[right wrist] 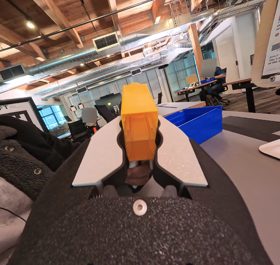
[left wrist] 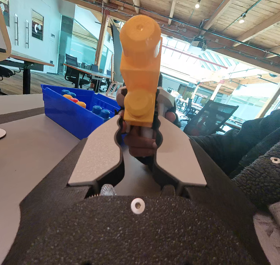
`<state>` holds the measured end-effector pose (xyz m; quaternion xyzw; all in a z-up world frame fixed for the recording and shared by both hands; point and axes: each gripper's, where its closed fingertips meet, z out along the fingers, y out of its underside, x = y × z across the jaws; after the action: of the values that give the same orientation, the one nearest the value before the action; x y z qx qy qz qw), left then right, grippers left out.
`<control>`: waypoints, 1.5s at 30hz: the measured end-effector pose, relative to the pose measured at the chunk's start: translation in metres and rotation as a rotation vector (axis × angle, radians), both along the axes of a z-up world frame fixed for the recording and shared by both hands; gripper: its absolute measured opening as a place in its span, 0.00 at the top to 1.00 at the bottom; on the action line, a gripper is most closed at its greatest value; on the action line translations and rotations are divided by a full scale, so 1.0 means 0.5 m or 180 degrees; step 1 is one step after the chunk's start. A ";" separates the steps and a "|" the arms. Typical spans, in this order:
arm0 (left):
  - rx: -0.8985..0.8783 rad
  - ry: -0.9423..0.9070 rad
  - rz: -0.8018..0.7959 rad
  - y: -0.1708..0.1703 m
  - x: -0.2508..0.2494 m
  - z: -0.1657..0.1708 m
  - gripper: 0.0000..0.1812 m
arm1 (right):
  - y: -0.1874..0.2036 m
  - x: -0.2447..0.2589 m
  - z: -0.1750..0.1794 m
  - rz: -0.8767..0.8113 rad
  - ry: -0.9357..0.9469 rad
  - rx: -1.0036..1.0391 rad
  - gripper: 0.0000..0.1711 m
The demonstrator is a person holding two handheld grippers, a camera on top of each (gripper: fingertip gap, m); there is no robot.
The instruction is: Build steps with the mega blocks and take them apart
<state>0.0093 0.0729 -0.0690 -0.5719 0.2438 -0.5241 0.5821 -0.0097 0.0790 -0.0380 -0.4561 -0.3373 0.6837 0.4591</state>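
Note:
Two orange mega blocks [left wrist: 139, 79] joined in a step are held up above the grey table [left wrist: 30, 151], studs facing the left wrist view. My left gripper [left wrist: 137, 120] is shut on the lower block's end. In the right wrist view the same orange blocks [right wrist: 139, 127] show their hollow underside, and my right gripper [right wrist: 139, 121] is shut on their sides. The two grippers face each other across the blocks. A hand and part of the right gripper [left wrist: 164, 100] show behind the blocks in the left wrist view.
A blue bin [left wrist: 72, 115] with blue, orange and red blocks stands on the table to the left; it also shows in the right wrist view [right wrist: 201, 124]. A white stand base [right wrist: 269, 150] lies at right. A dark sleeve [left wrist: 227, 144] reaches in. My left and right fingertips are right by each other.

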 end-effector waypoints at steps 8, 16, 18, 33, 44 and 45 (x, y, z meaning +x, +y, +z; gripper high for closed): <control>-0.0059 0.0080 -0.0089 -0.002 -0.004 0.001 0.80 | -0.005 -0.004 -0.004 0.0061 -0.0063 0.0034 0.78; 0.0074 0.0347 -0.0177 -0.006 -0.024 0.014 0.80 | -0.018 -0.006 -0.030 0.0177 -0.0544 0.0442 0.79; 0.0091 0.0458 -0.0219 -0.007 -0.026 0.010 0.80 | -0.020 -0.004 -0.035 0.0213 -0.0624 0.0526 0.79; 0.0024 0.1846 -0.0262 -0.004 -0.068 -0.075 0.80 | 0.008 0.044 -0.149 0.0275 -0.1937 0.1253 0.79; -0.0137 0.2810 -0.0366 -0.015 -0.048 -0.190 0.80 | 0.006 0.072 -0.137 0.0202 -0.2199 0.1449 0.75; -0.0143 0.2865 -0.0385 -0.017 -0.045 -0.198 0.80 | 0.002 0.070 -0.137 0.0214 -0.2205 0.1468 0.75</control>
<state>-0.0131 0.0644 -0.1678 -0.7400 0.4941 -0.2615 0.3739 0.0253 0.0801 -0.1064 -0.5331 -0.6308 0.4110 0.3860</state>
